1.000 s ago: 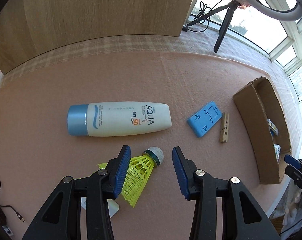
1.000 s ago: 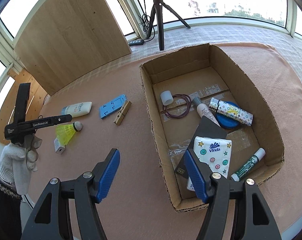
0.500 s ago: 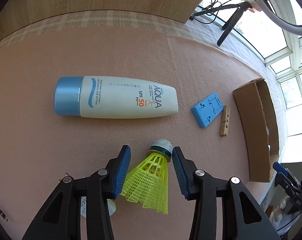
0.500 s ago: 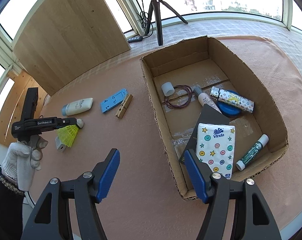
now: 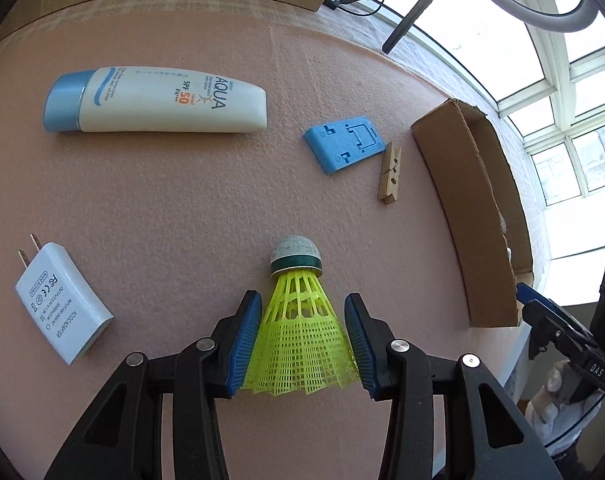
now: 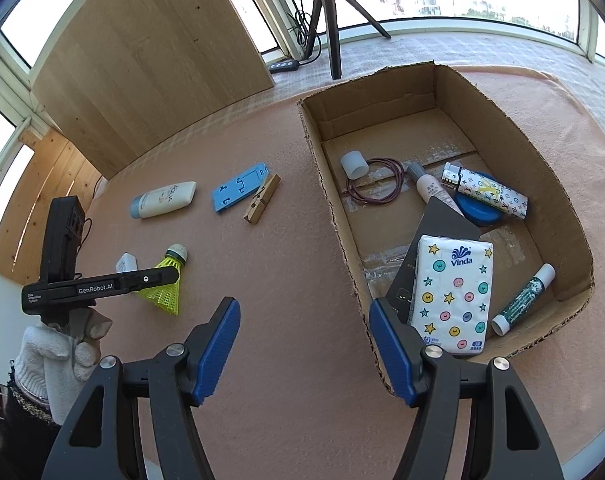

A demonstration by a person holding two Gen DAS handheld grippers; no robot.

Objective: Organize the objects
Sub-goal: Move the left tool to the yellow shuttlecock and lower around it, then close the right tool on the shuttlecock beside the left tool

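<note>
My left gripper (image 5: 301,312) is shut on a yellow shuttlecock (image 5: 300,328), its blue pads pressing the skirt on both sides, the grey cork head pointing away. In the right wrist view the shuttlecock (image 6: 167,280) hangs from the left gripper (image 6: 158,278) just above the pink mat. My right gripper (image 6: 302,324) is open and empty, over the mat beside the near left corner of the cardboard box (image 6: 326,184). The box (image 5: 462,184) also shows at the right of the left wrist view.
On the mat lie a sunscreen tube (image 5: 154,100), a blue phone stand (image 5: 344,144), a wooden clothespin (image 5: 389,172) and a white charger (image 5: 60,300). The box holds a tissue pack (image 6: 450,288), glue stick (image 6: 522,300), hair tie (image 6: 374,184) and several other small items. A tripod (image 6: 330,20) stands behind.
The left gripper moved forward around the shuttlecock and closed on its skirt, lifting it off the white charger. The right gripper shifted slightly, staying open.
</note>
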